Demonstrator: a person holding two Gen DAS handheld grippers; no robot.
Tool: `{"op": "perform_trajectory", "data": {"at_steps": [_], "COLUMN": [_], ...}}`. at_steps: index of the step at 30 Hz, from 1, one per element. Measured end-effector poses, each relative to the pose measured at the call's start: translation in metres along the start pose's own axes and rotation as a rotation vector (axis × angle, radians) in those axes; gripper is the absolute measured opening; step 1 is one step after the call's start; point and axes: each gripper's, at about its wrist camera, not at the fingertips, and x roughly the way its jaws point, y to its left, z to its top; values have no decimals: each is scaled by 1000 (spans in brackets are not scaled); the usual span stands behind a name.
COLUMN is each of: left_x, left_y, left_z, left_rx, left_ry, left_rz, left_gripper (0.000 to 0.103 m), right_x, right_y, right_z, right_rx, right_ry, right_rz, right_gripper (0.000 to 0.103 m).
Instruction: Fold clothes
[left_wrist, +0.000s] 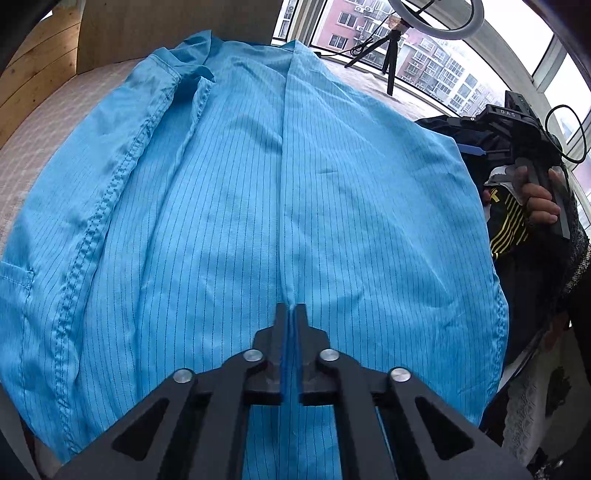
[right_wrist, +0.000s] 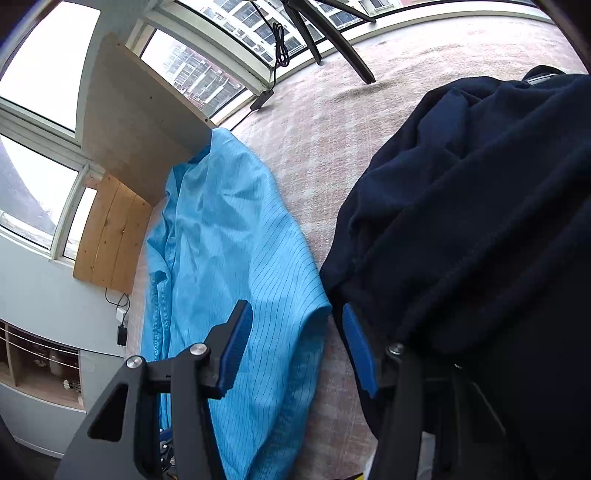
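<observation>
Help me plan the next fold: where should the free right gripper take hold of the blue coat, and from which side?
Probably the near right hem corner of the blue coat. The right gripper is open just short of it, and the edge there lifts off the cover, so a finger could slip under. Come in from the coat's right, clear of the dark garment. The left gripper is shut on the centre seam.

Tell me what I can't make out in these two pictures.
- Light blue pinstriped garment: its near hem is hidden behind the left gripper in the left wrist view.
- Black and yellow striped cloth: mostly hidden by the hand holding the other gripper, left wrist view.
- Dark navy fleece garment: cut off by the right edge, right wrist view.
- Right gripper: the navy fleece drapes over its right finger.
</observation>
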Motion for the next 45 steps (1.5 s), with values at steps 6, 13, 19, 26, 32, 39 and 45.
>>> {"op": "perform_trajectory", "data": {"at_steps": [6, 13, 19, 26, 32, 39, 45], "left_x": [-23, -10, -48, -36, -17, -20, -13], "left_y": [13, 7, -7, -108, -139, -162, -154], "left_z": [1, 3, -20, -76, -89, -96, -94], "left_rx": [-98, -66, -46, 248, 274, 294, 255], "left_ry": [-85, -40, -87, -13, 34, -35, -23], "left_rz": [64, 93, 44, -64, -198, -92, -90], "left_gripper": [0, 6, 39, 46, 46, 59, 1], "right_x": [4, 35, 50, 39, 38, 32, 28], "right_y": [-2, 3, 17, 19, 27, 43, 57], "right_z": [3, 4, 5, 11, 8, 10, 11], "right_rx": [3, -48, -152, -181, -195, -203, -210], "right_ry": [15, 108, 142, 131, 133, 121, 110], "right_rz": [4, -52, -204, -257, -278, -292, -304], "right_gripper": [51, 51, 5, 4, 5, 5, 4]}}
